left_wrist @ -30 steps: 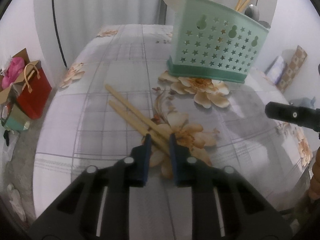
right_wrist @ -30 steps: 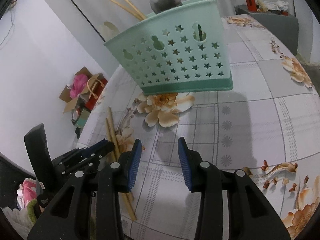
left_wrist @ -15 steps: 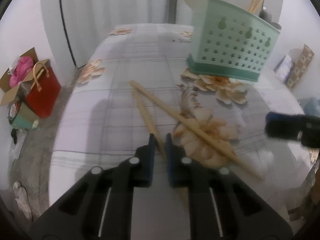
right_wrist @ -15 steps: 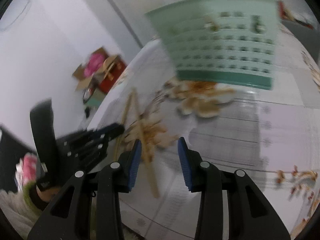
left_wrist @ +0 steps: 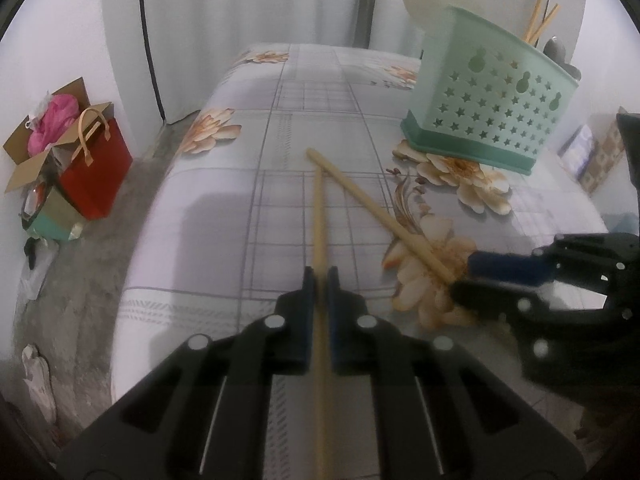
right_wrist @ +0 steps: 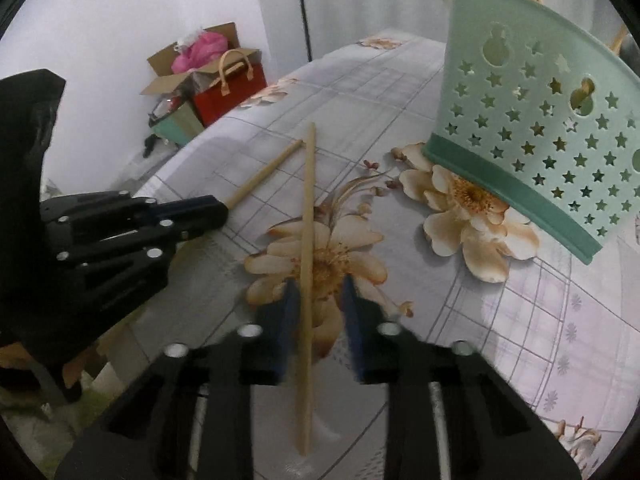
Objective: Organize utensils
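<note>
Chopsticks, pale bamboo and slender, lie crossed on the flowered desk before the mint star-holed caddy. The left tool is clamped on one chopstick. The right tool stands parted around the other chopstick, pads not touching it.

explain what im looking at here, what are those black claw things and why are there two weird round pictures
The black claws are hand-held tongs; a person holds one pair in each hand. No robot arm is involved. Each round picture comes from a fisheye camera mounted on one pair, looking forward along its fingers.

In the left view, the left tongs are shut on one chopstick. In the right view, the right tongs are open, their fingers either side of the second chopstick, not yet gripping it. Each view also catches the other tongs at its edge.

Both chopsticks are over a flowered tablecloth. Behind them stands a green utensil basket, already holding some utensils.
</note>
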Available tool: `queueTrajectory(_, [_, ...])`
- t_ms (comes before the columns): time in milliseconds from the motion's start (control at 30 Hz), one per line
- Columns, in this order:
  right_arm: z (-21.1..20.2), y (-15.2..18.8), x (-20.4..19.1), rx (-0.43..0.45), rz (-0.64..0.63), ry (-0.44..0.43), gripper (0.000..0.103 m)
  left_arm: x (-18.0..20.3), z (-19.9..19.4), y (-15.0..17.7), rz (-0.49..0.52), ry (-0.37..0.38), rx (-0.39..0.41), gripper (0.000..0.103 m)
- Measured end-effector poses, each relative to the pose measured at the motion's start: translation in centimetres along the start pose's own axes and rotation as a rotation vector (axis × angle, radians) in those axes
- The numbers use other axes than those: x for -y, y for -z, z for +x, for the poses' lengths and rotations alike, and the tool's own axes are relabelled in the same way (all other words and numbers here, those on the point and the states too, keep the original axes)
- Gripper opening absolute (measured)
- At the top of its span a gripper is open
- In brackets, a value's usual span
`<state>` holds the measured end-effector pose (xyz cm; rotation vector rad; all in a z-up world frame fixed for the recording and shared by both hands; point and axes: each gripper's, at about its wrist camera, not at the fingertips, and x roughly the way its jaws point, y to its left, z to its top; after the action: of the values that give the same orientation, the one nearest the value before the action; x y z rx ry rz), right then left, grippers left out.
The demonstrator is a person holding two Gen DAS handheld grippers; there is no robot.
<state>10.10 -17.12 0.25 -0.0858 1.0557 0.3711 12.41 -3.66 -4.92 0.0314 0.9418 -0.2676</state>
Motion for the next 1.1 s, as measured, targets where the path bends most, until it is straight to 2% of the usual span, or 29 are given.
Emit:
queueTrajectory(200, [-1.1, 1.2, 1.2, 0.004, 0.055, 0.011, 0.007, -0.2, 0.0, -0.1, -0.045, 0.029, -0.012, 0.004])
queueTrajectory(533, [-4.8, 6.0, 5.8, -0.046, 0.224, 0.025, 0.007, 1.1, -0.6, 0.4, -0.082, 0.105, -0.077, 0.005])
queueTrajectory(667, [-5.1, 6.5, 7.1, -0.07, 0.275, -0.006, 0.008, 1.1, -0.6, 0.3, -0.1, 0.116, -0.085, 0.021])
queueTrajectory(833, [-4.5, 4.9, 6.9, -0.046, 0.238, 0.022, 0.023, 1.2, 0.1, -0.6, -0.064, 0.074, -0.086, 0.021])
queueTrajectory(967, [-3.0, 2.9, 6.9, -0.04, 0.206, 0.034, 0.023, 1.7, 1.0, -1.6, -0.007, 0.032, -0.074, 0.021])
queueTrajectory(1033, [-2.2, 2.1, 6.6, -0.035, 0.179, 0.069, 0.023, 2.0, 1.4, -2.0, 0.023, 0.015, -0.07, 0.021])
queueTrajectory(1100, [-1.8, 1.6, 6.2, -0.019, 0.157, 0.097, 0.022, 2.1, 1.6, -2.3, 0.034, 0.003, -0.063, 0.017])
